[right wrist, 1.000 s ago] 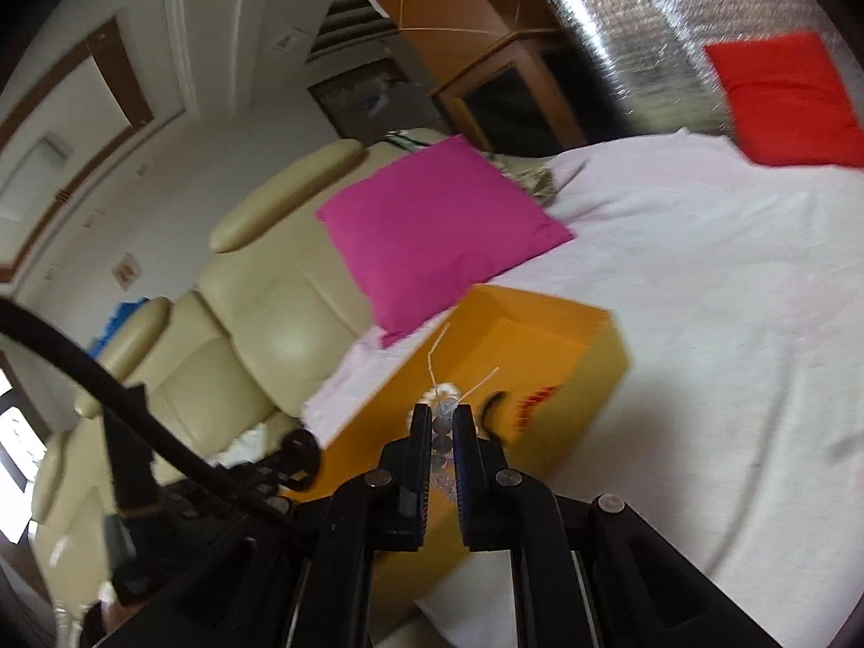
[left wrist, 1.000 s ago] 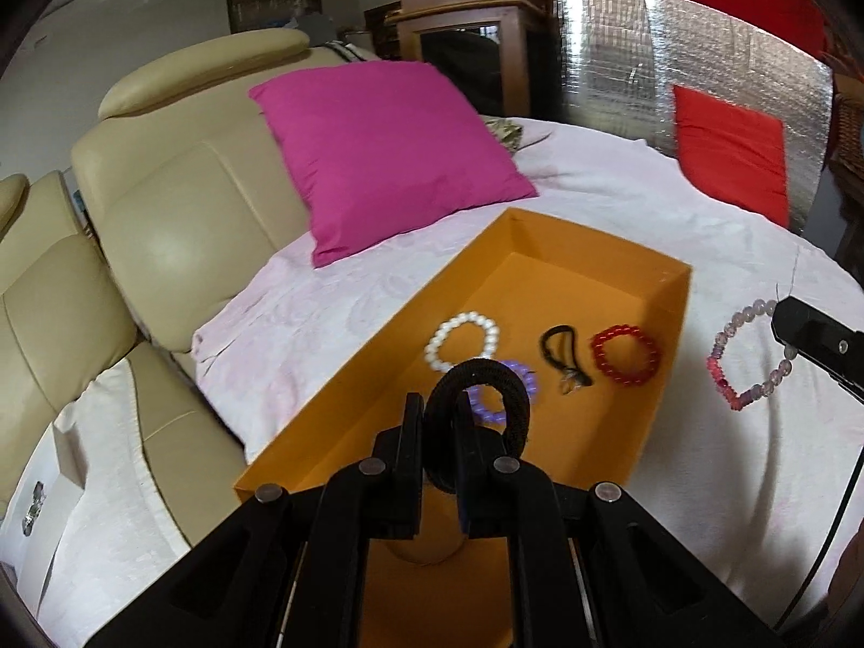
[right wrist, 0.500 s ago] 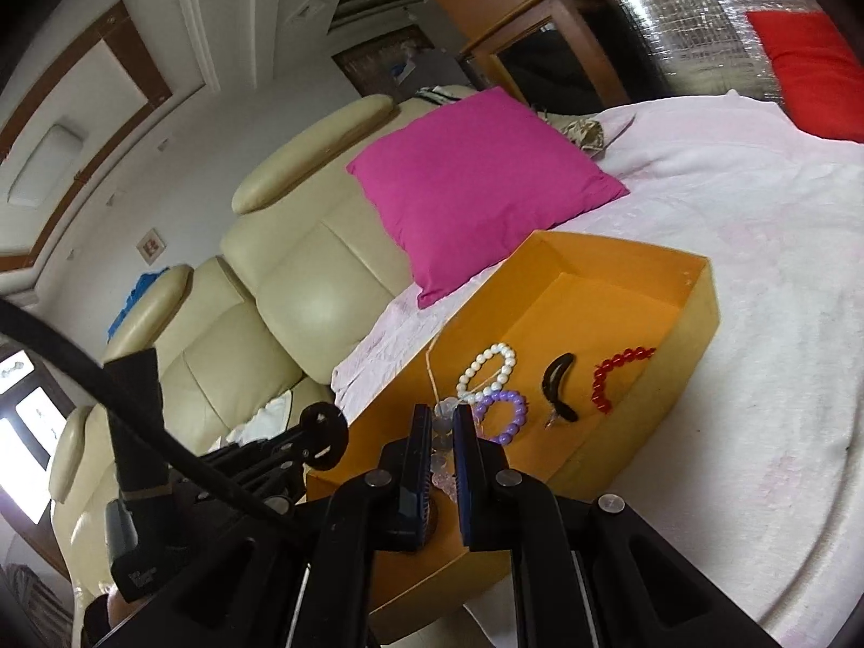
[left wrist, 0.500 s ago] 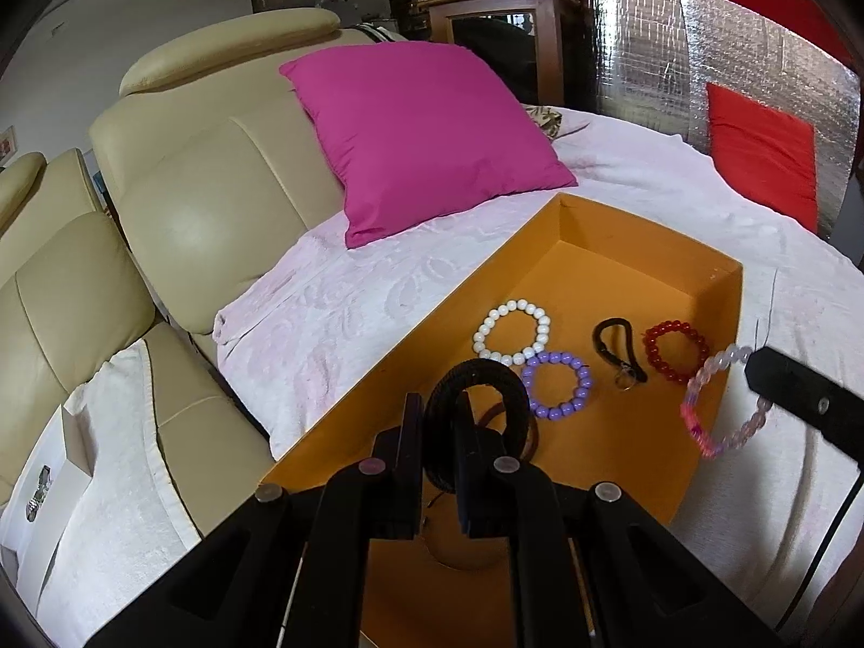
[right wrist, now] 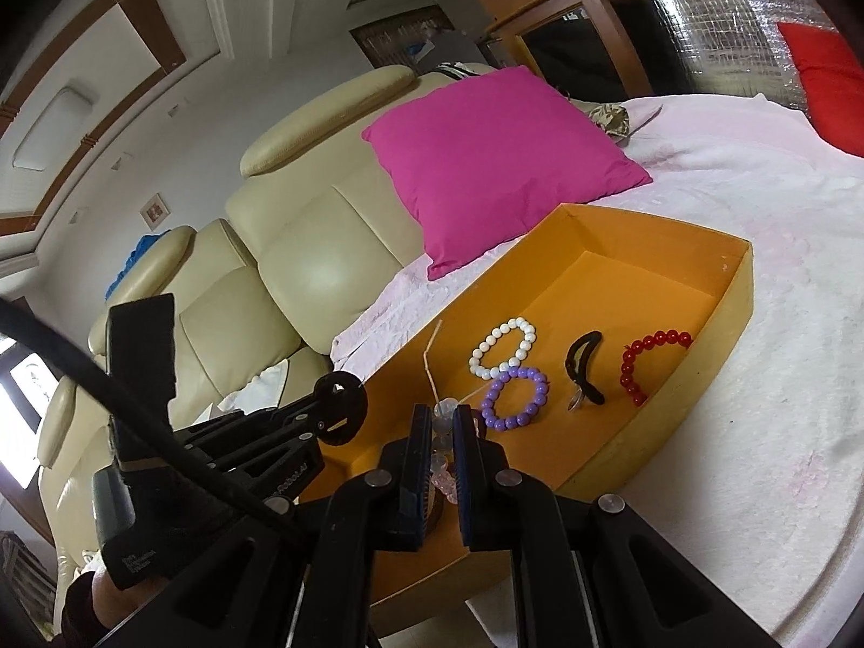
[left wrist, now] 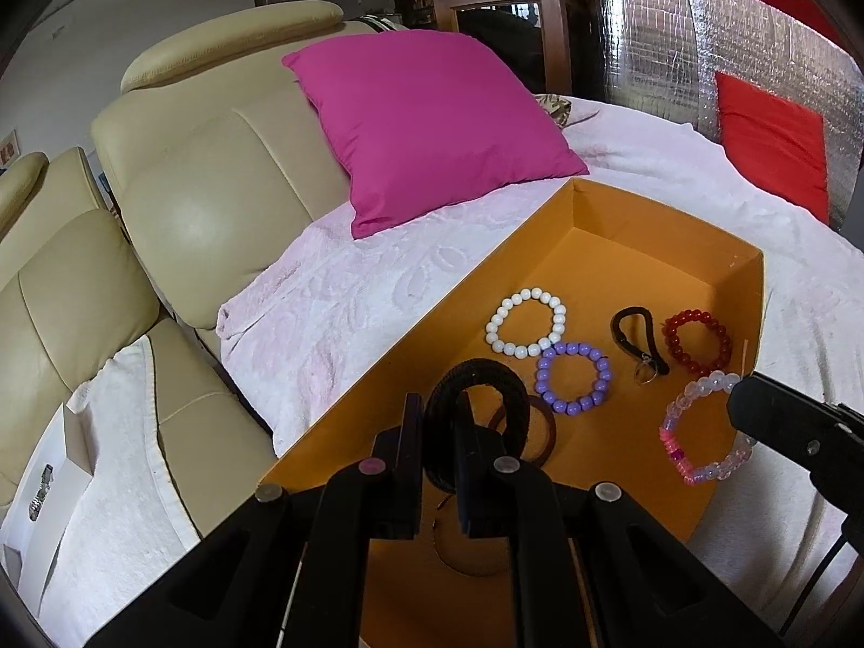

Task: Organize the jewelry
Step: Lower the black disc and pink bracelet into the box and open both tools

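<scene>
Where the left gripper (left wrist: 438, 432) crosses the near end of the orange box (left wrist: 753, 291), it hides part of a brown ring (left wrist: 542, 434) on the box floor, and another thin loop below it is too cut off to identify; the right gripper (right wrist: 443, 434) likewise covers most of its own load, so only a few clear and pink beads show between its fingers (right wrist: 418, 464); the left gripper's jaws are clamped on a black braided band (left wrist: 475, 378), held upright above the near floor of the box; the right gripper's jaws are closed on a clear-and-pink beaded bracelet (left wrist: 702, 432), which dangles at the right wall of the box, probably just inside it; on the floor farther in lie a white bead bracelet (left wrist: 526, 324), a purple bead bracelet (left wrist: 573, 378) touching it, a black loop (left wrist: 637, 337) and a red bead bracelet (left wrist: 696, 340) at far right; the box sits on a pale pink cloth (left wrist: 351, 297), with a magenta cushion (left wrist: 426, 124) beyond it.
</scene>
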Available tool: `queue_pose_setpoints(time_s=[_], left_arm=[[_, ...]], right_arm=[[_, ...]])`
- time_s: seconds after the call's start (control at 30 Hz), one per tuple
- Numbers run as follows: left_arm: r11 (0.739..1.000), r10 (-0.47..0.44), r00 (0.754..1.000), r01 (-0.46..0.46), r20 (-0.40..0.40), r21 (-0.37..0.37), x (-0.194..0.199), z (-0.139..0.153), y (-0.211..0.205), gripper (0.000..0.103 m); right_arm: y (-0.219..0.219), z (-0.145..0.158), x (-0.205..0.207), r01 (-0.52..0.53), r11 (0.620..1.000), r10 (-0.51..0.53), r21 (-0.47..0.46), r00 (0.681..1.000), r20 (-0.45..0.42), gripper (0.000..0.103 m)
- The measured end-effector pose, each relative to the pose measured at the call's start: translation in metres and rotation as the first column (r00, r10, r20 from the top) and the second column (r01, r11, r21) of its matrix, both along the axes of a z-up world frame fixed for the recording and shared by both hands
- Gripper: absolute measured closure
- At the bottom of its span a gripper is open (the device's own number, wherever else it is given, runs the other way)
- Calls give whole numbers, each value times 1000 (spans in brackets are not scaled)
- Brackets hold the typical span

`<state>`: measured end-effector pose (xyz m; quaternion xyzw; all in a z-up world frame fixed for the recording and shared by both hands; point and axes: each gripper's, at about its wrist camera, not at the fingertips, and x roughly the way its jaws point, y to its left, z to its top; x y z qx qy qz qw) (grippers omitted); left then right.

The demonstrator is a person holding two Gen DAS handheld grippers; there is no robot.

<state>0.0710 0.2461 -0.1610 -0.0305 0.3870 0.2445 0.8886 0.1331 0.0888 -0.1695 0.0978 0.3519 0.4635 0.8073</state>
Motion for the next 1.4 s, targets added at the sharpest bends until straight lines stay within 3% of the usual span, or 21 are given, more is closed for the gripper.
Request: queue_pose_setpoints(time_s=[0.5,1.4], left_arm=[[1000,-8,999,8,-38,14,12,-16,-2,93],[994,-105,989,106,-108,-1,41,-40,-28,93]], right_arm=[[4,-12,12,21,999,-22,-24,999,-24,94],[-4,-34,45,101,994,-104,-44,990,-92,94]])
